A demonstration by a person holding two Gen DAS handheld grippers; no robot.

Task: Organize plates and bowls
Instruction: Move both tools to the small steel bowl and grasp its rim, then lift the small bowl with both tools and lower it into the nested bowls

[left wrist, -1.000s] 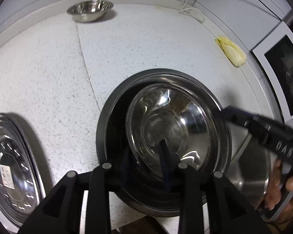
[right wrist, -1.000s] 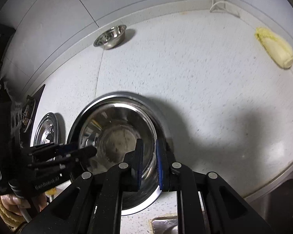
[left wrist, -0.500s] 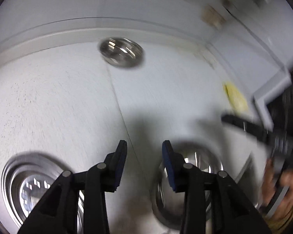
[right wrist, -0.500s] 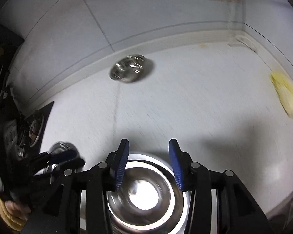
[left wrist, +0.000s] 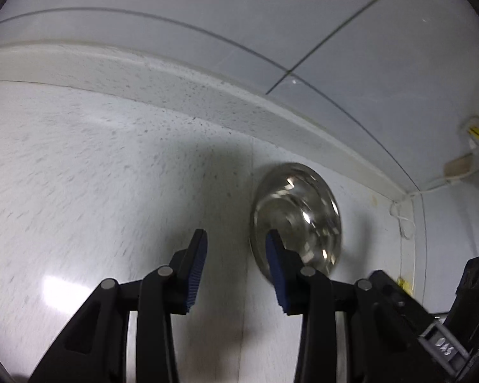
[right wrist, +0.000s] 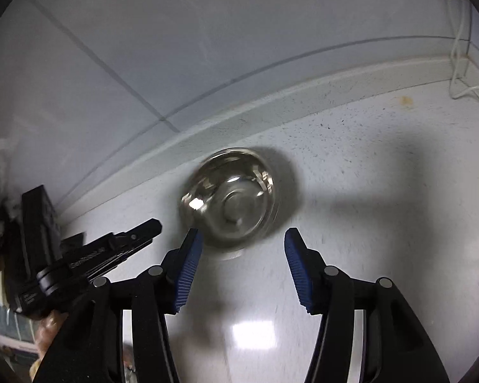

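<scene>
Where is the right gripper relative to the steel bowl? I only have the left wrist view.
Observer: The right gripper points at the steel bowl, which sits upright just beyond its fingertips.
Operator: Is anything in its jaws?
Observer: No. They are opening, with only bare counter between them.
Operator: How close is my left gripper from that side?
Observer: The left gripper reaches in from the picture's left of the bowl, with a gap of counter between its tip and the rim.

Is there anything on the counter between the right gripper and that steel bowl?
No. In the right wrist view only bare speckled counter separates the right gripper, its jaws opening and empty, from the bowl.
</scene>
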